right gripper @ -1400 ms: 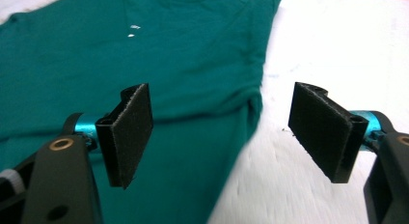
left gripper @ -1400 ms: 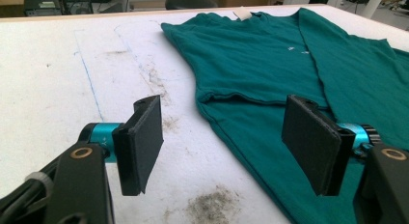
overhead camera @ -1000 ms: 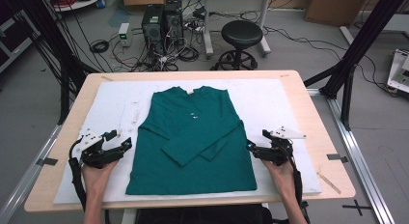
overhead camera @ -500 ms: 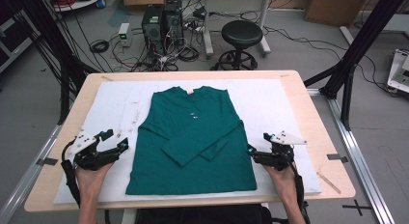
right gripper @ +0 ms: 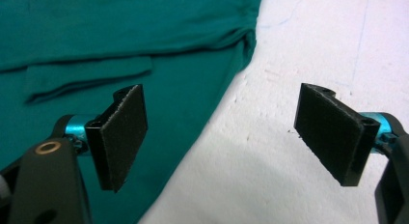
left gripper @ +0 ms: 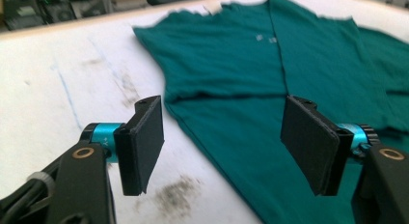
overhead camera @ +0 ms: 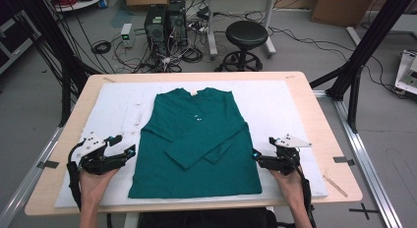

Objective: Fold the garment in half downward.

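A dark green long-sleeved shirt lies flat on the white foam board, both sleeves folded across its front. My left gripper sits on the board just left of the shirt's lower left edge. Its jaws are open and have just been closing a little. In the left gripper view the gripper has the shirt's side edge lying on the board under the gap, with no pad touching it. My right gripper rests by the lower right edge, open; in the right gripper view the gripper straddles the shirt's hem edge.
The foam board lies on a wooden table. Smudges mark the board near the left gripper. Beyond the table stand a black stool, computer towers and cables on the floor. Black frame posts flank the table.
Both hands have stayed almost where they were beside the shirt's lower corners, the left drifting slightly outward. The shirt lies as before.
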Demonstrator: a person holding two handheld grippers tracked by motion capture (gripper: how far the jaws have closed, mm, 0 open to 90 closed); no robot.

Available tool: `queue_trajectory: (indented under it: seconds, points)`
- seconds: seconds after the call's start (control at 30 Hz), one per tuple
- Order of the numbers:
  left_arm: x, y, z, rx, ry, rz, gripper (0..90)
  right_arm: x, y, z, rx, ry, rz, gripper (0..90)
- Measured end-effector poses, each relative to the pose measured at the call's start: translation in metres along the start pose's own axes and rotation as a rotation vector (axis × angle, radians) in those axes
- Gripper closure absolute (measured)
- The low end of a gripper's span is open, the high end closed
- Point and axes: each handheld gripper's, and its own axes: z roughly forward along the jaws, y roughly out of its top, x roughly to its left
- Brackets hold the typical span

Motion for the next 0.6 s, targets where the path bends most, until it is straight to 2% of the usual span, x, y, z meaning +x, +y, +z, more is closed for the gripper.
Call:
queue_trajectory:
  seconds: [0.07,0.13,0.3,0.37,0.43,0.53,0.6]
  points:
    - [-0.002,-0.001,0.003,0.044,-0.004,0.0,34.6,0.002,0.0,0.001,0.033,0.007,-0.026,20.9]
    - [-0.003,-0.003,0.007,0.112,-0.011,0.002,34.9,0.004,0.0,0.003,0.073,0.022,-0.051,24.1]
    - [-0.008,-0.005,0.016,0.212,-0.037,0.02,35.2,0.01,0.0,0.008,0.151,0.049,-0.093,25.9]
    - [-0.01,-0.006,0.02,0.248,-0.031,0.029,35.2,0.011,0.0,0.008,0.165,0.039,-0.098,28.2]
    - [-0.013,-0.008,0.025,0.285,-0.015,0.037,35.2,0.01,-0.001,0.008,0.176,0.037,-0.08,29.1]
    - [-0.013,-0.01,0.029,0.316,-0.011,0.024,35.5,0.011,0.0,0.009,0.183,0.042,-0.066,31.4]
    - [-0.015,-0.011,0.03,0.312,-0.011,0.018,38.0,0.013,0.0,0.011,0.196,0.066,-0.082,39.8]
